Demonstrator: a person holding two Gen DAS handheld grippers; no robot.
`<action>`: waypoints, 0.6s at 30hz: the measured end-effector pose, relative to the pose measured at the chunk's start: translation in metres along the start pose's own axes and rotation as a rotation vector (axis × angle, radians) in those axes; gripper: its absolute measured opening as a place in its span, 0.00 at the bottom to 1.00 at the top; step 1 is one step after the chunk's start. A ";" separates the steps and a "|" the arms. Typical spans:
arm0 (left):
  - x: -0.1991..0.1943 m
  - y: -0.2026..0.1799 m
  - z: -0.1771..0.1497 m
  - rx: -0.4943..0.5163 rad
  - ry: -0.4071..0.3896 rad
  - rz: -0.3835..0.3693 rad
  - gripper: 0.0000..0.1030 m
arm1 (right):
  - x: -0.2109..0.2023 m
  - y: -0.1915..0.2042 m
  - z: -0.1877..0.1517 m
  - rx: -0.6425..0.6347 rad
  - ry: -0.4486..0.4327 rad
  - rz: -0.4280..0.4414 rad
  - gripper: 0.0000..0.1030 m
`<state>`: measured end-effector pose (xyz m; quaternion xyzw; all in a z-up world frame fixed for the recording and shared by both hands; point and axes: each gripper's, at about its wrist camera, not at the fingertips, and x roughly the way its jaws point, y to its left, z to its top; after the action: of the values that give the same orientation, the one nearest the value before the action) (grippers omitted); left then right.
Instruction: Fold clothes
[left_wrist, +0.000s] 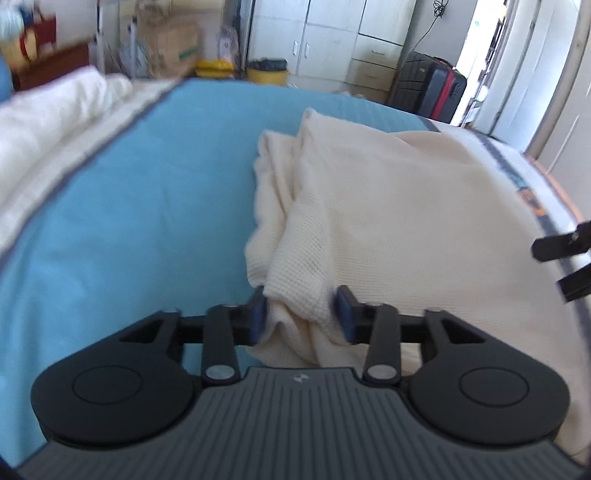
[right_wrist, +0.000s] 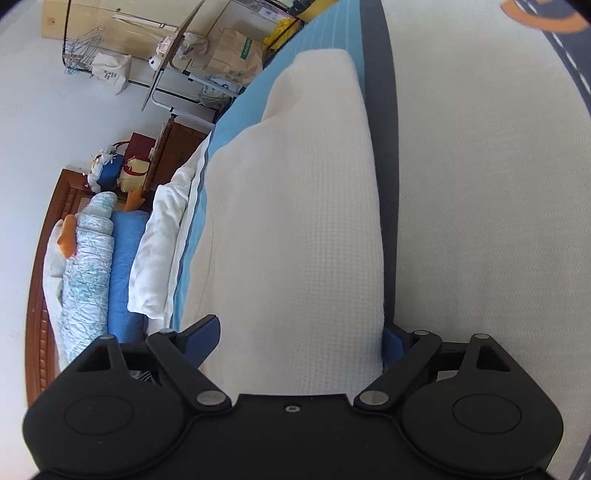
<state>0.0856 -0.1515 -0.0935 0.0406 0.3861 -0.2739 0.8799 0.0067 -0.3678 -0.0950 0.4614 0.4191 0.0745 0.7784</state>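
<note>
My cream waffle-knit garment (left_wrist: 388, 206) lies half-folded on the blue-sheeted bed (left_wrist: 140, 206). My left claw (left_wrist: 301, 314) pinches its bunched near corner; my right claw (right_wrist: 299, 343) stands wide apart, straddling the cloth's other end.

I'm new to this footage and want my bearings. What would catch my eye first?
A cream waffle-knit garment lies partly folded on a blue bedsheet. The left hand-held gripper pinches its bunched near corner. In the right wrist view, the right hand-held gripper stands wide around a thick fold.
</note>
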 end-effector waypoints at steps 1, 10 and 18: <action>-0.003 -0.002 0.000 0.020 -0.016 0.018 0.41 | 0.000 0.000 0.000 -0.008 -0.003 -0.002 0.88; 0.016 0.043 -0.009 -0.267 0.061 -0.156 0.80 | 0.005 0.000 -0.001 -0.027 -0.039 0.003 0.89; -0.010 0.034 0.003 -0.237 -0.038 -0.235 0.15 | 0.005 0.041 -0.014 -0.355 -0.025 -0.076 0.33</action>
<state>0.1001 -0.1190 -0.0893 -0.1140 0.4012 -0.3281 0.8476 0.0109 -0.3324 -0.0693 0.3017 0.4066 0.1119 0.8550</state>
